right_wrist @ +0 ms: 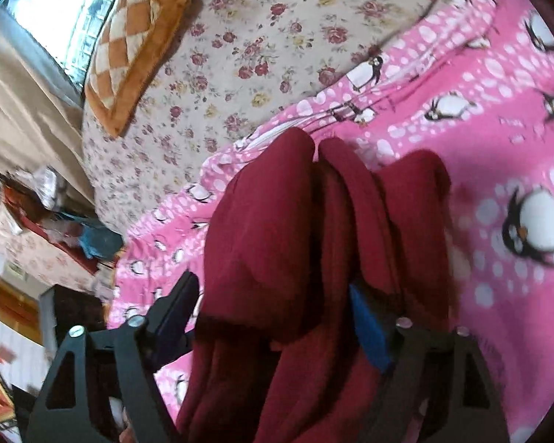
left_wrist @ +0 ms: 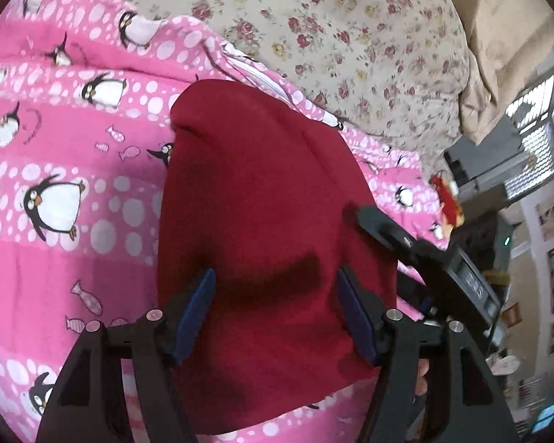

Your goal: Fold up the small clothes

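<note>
Black linkage arms and blue pads of the left gripper (left_wrist: 275, 308) fill the bottom of the left wrist view, angled steeply down toward the bed. Its two pads stand apart with the dark red garment (left_wrist: 262, 221) spread flat beneath and between them; neither pad visibly pinches the cloth, so the jaws read as released over it. A shadowed crease crosses the fabric just ahead of the pads. At the right of that view the right gripper (left_wrist: 421, 258) reaches in from the side, its black body slanting across the garment's right edge. A fingertip of the person's hand (left_wrist: 421, 380) shows behind the left gripper's right linkage.

From the right wrist view, the right gripper (right_wrist: 273, 313) also points downward, tilted so that its left finger sits higher and farther left than the right one. The garment (right_wrist: 277, 229) lies bunched in several thick folds between the fingers. The left finger (right_wrist: 173, 313) stands clear of the cloth over the pink sheet, while the blue right pad (right_wrist: 369, 328) is against a fold; with no squeeze visible, the jaws are released.

The garment rests on a pink penguin-print sheet (left_wrist: 55, 147), which lies over a floral bedspread (left_wrist: 332, 37). An orange-and-cream checked cushion (right_wrist: 136, 44) lies farther back on the bedspread.
</note>
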